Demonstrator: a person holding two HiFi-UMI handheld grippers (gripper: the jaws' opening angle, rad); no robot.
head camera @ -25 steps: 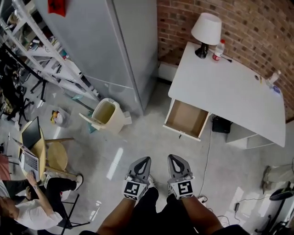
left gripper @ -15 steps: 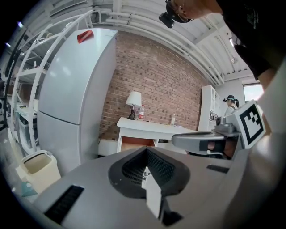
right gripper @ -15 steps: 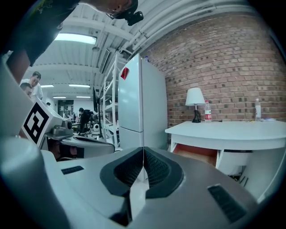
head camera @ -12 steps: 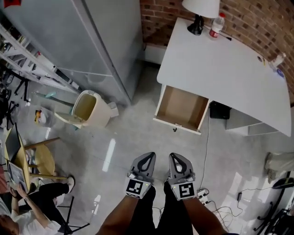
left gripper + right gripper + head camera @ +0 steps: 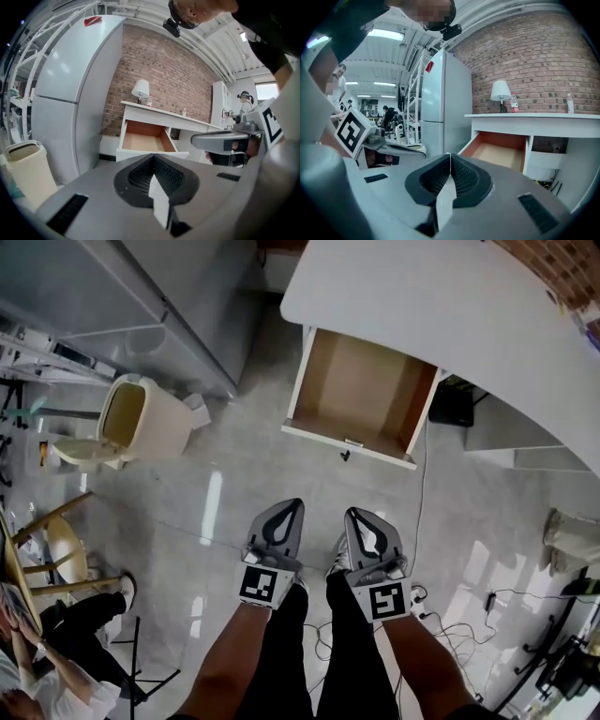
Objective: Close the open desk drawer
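The white desk (image 5: pixel 441 315) stands at the top of the head view, its left drawer (image 5: pixel 361 395) pulled fully out with a bare wooden inside and a small knob on its white front (image 5: pixel 346 455). Both grippers hang side by side over the floor, short of the drawer front and apart from it. My left gripper (image 5: pixel 292 503) is shut with nothing in it. My right gripper (image 5: pixel 353 513) also has its jaws together and holds nothing. The open drawer (image 5: pixel 143 140) lies straight ahead in the left gripper view, and the same drawer (image 5: pixel 501 150) sits ahead to the right in the right gripper view.
A cream bin (image 5: pixel 131 423) with its lid up stands left of the drawer, beside a grey fridge (image 5: pixel 141 287). Cables and a power strip (image 5: pixel 417 601) lie on the glossy floor at right. A seated person (image 5: pixel 56 662) and a wooden stool (image 5: pixel 61 549) are at bottom left.
The desk and open drawer have grown larger and slid down the head view as I came nearer. Both grippers sank and stayed shut, side by side.
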